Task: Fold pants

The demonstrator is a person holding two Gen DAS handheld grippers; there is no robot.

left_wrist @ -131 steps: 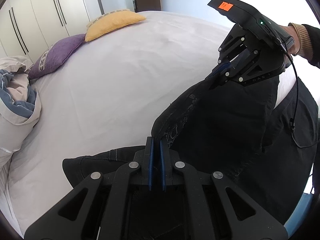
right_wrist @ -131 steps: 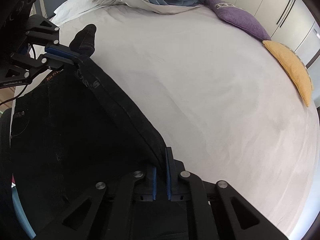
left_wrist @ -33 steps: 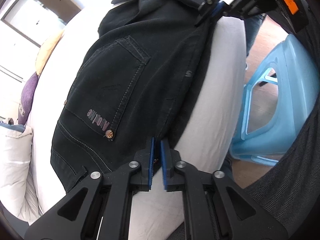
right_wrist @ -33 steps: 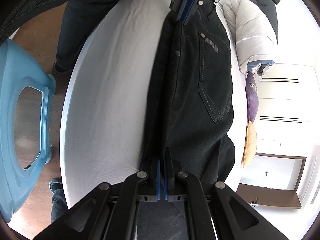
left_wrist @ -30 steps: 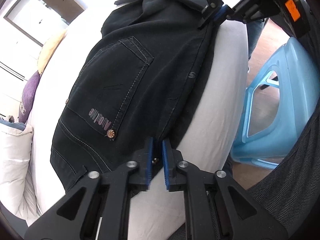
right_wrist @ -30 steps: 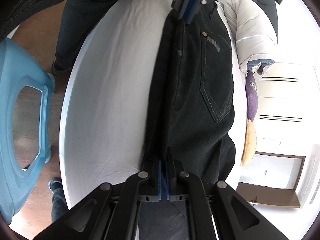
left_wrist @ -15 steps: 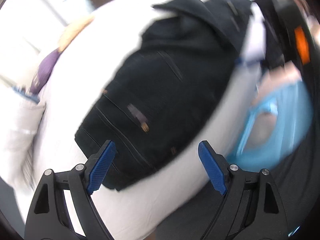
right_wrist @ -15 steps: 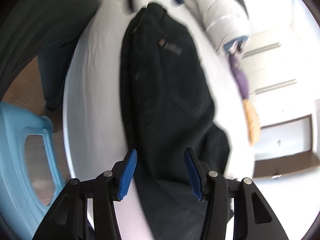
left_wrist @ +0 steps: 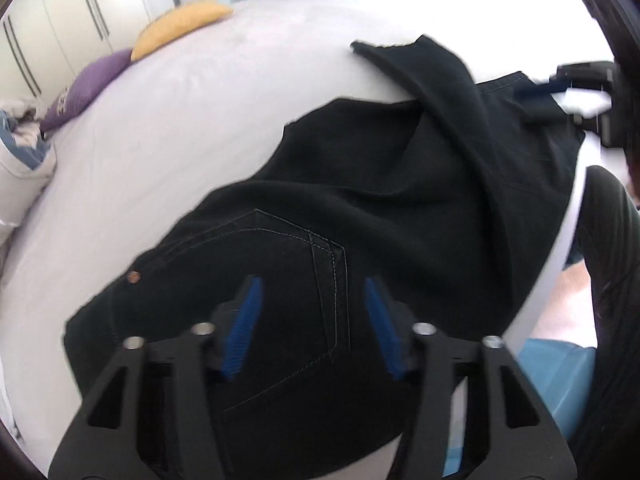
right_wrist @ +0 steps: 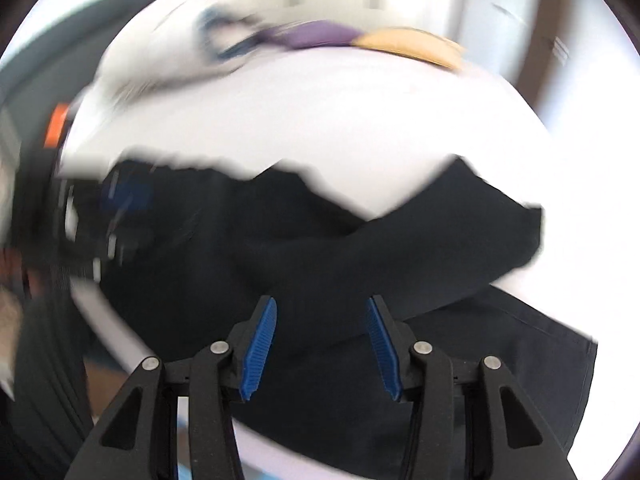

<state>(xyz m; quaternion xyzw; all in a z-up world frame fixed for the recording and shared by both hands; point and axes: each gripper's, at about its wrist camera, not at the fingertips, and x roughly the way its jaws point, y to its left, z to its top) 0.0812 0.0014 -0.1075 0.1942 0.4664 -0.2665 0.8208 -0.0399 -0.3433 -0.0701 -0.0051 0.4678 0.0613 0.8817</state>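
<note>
The black pants (left_wrist: 360,208) lie on the white bed (left_wrist: 192,120), back pocket up, with one leg folded across the top. My left gripper (left_wrist: 312,312) is open and empty just above the back pocket at the waist end. My right gripper (right_wrist: 322,328) is open and empty over the leg end of the pants (right_wrist: 320,248); this view is blurred. The right gripper also shows at the far right of the left wrist view (left_wrist: 580,92), and the left gripper shows blurred at the left of the right wrist view (right_wrist: 100,216).
A yellow pillow (left_wrist: 184,20) and a purple pillow (left_wrist: 88,84) lie at the far side of the bed. A bundled duvet (left_wrist: 20,152) sits at the left. A blue plastic stool (left_wrist: 560,380) stands beside the bed's near edge.
Both grippers let go of the pants edge and opened. They swung away from the bed's edge to face across the bed over the pants.
</note>
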